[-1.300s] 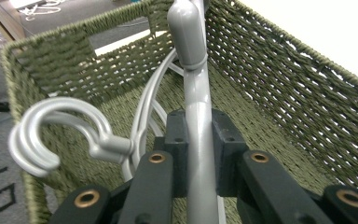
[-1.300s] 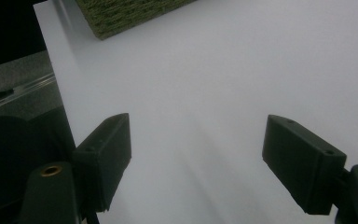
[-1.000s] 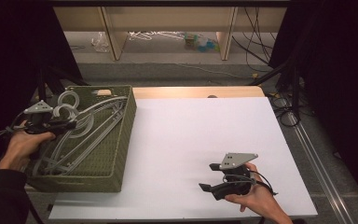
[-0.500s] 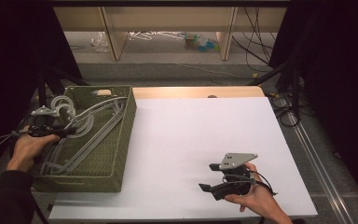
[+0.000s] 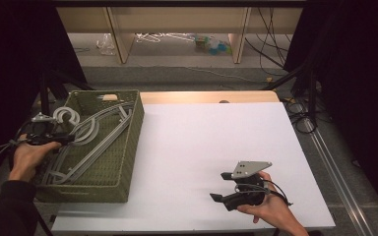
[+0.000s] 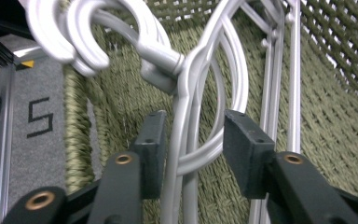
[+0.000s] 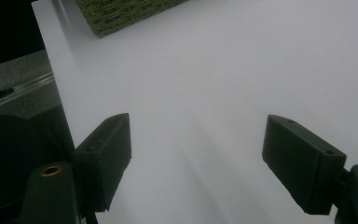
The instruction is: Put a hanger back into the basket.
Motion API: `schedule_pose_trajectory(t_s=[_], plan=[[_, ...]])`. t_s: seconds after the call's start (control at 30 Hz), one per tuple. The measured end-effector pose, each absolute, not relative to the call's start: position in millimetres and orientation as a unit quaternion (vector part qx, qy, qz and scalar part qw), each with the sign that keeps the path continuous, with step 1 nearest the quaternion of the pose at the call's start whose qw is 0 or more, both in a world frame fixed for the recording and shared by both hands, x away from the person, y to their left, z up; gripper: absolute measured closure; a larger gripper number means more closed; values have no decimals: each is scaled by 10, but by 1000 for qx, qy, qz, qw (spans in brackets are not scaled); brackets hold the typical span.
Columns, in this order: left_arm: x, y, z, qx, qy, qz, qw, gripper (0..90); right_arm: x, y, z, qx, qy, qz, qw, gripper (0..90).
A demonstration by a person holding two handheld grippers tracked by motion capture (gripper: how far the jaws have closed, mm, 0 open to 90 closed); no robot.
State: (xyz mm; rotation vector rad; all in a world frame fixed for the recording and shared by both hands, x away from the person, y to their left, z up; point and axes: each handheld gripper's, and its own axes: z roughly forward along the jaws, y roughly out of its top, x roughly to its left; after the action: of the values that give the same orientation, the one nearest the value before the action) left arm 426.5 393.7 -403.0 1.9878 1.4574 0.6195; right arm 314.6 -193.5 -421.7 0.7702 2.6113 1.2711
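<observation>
Only one readable mark: a black "5" [image 6: 40,117] on the grey floor strip left of the basket, seen in the left gripper view. Green woven basket [image 5: 128,147] sits at the left edge of the white table [image 5: 216,137], holding a pile of grey plastic hangers [image 5: 96,135]; exact count cannot be told from the tangle, though at least two hooks [image 6: 81,35] overlap at the far left end of the pile. Left gripper [image 5: 54,139] hangs over the basket's left rim, by the hook end of the hangers. Its jaws have just been opening and now stand apart, with hanger necks [image 6: 186,126] running up between them; the left pad lies just beside a neck, the right pad stands clear of it, so no firm grip reads. Right gripper [image 5: 221,188] is held low over the near right part of the table, well apart from the basket, jaws spread wide with bare white surface between them. Two grippers, one basket, one table.
</observation>
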Motion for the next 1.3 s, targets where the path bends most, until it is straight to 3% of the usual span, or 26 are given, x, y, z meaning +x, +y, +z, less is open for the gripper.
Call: schedule_pose_trajectory(t_s=[0.17,0.53,1.3], plan=[[4187,3948,-3920,723,555,246,329,507,3147,-1936,-4217,257,866,423,70,246],[3862,3917,-3697,680,548,278,399,432,3150,-1939,-4223,259,865,424,71,245],[3349,2791,-3651,684,455,243,517,237,3179,-1970,-4243,274,853,436,81,237]])
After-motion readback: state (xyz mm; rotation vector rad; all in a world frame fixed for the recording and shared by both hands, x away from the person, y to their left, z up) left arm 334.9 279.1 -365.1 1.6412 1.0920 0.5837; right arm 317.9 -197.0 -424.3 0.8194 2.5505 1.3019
